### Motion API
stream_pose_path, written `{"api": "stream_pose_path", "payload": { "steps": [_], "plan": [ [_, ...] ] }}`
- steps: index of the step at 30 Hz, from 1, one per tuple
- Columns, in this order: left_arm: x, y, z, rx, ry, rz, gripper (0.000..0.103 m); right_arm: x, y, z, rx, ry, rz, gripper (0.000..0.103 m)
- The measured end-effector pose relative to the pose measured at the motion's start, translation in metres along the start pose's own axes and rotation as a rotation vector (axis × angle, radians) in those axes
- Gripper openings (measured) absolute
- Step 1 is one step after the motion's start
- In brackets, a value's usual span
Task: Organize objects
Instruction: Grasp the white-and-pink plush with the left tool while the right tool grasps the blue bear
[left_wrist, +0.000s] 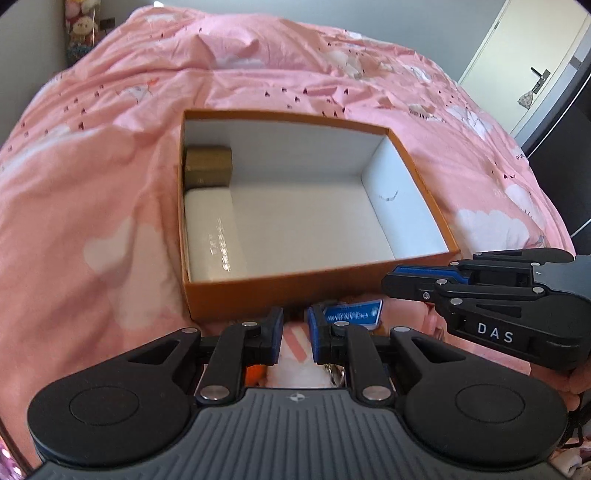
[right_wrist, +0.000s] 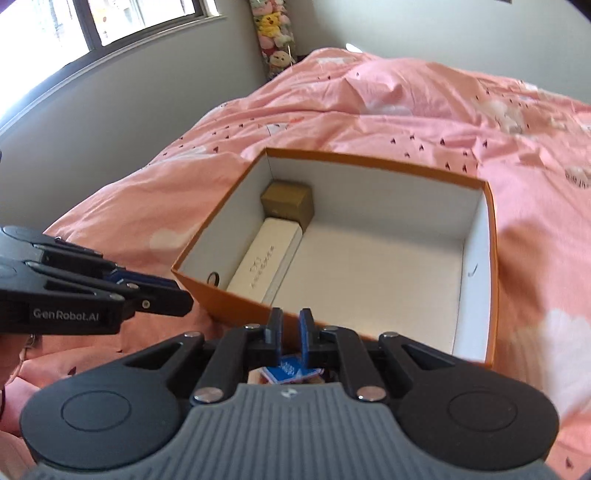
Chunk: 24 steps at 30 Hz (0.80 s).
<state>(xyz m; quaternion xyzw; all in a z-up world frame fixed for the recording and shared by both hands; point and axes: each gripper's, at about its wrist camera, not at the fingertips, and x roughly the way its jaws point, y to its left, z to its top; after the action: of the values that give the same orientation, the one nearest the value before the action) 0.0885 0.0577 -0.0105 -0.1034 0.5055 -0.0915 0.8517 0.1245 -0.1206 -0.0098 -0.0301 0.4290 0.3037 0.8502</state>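
Observation:
An orange box (left_wrist: 295, 290) (right_wrist: 369, 162) with a white inside lies open on the pink bed. In its far left corner stands a small gold box (left_wrist: 208, 166) (right_wrist: 288, 201), and a long white box (left_wrist: 214, 232) (right_wrist: 266, 254) lies along the left wall. My left gripper (left_wrist: 295, 321) (right_wrist: 181, 299) hovers at the box's near edge, shut and holding nothing. My right gripper (right_wrist: 290, 321) (left_wrist: 388, 282) hangs at the near right corner with its jaws slightly apart and nothing between them. A blue printed card (left_wrist: 354, 314) (right_wrist: 290, 369) lies on the bed beneath the grippers.
The pink duvet (left_wrist: 110, 147) is rumpled all around the box. Plush toys (right_wrist: 275, 33) hang in the far corner beside a window (right_wrist: 92, 22). A white door (left_wrist: 517, 55) and dark furniture (left_wrist: 561, 155) stand to the right. Small loose items lie beside the blue card.

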Motion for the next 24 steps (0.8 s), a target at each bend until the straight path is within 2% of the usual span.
{"api": "stream_pose_path", "payload": {
  "steps": [1,2,4,7,12,13,19,24],
  "plan": [
    [0.006,0.004,-0.006,-0.025,0.026,-0.024,0.02,0.001,-0.002,-0.005,0.03,0.019,0.013,0.014],
    [0.011,0.006,-0.01,-0.033,0.046,-0.041,0.026,0.004,-0.003,-0.009,0.061,0.036,0.028,0.017],
    [0.02,0.005,-0.019,-0.024,0.085,-0.048,0.032,0.008,-0.006,-0.017,0.105,0.06,0.027,0.031],
    [0.033,0.002,-0.027,-0.004,0.138,-0.026,0.036,0.016,-0.009,-0.023,0.133,0.093,0.005,0.033],
    [0.049,-0.003,-0.039,0.037,0.175,-0.03,0.063,0.034,-0.02,-0.029,0.195,0.168,0.013,0.043],
    [0.052,-0.005,-0.042,0.047,0.178,-0.022,0.064,0.037,-0.022,-0.03,0.208,0.175,0.014,0.048],
    [0.059,-0.017,-0.05,0.122,0.187,-0.022,0.07,0.057,-0.032,-0.029,0.27,0.233,0.035,0.055],
    [0.066,-0.022,-0.054,0.145,0.21,-0.024,0.076,0.064,-0.035,-0.034,0.271,0.271,0.01,0.056]
  ]
}}
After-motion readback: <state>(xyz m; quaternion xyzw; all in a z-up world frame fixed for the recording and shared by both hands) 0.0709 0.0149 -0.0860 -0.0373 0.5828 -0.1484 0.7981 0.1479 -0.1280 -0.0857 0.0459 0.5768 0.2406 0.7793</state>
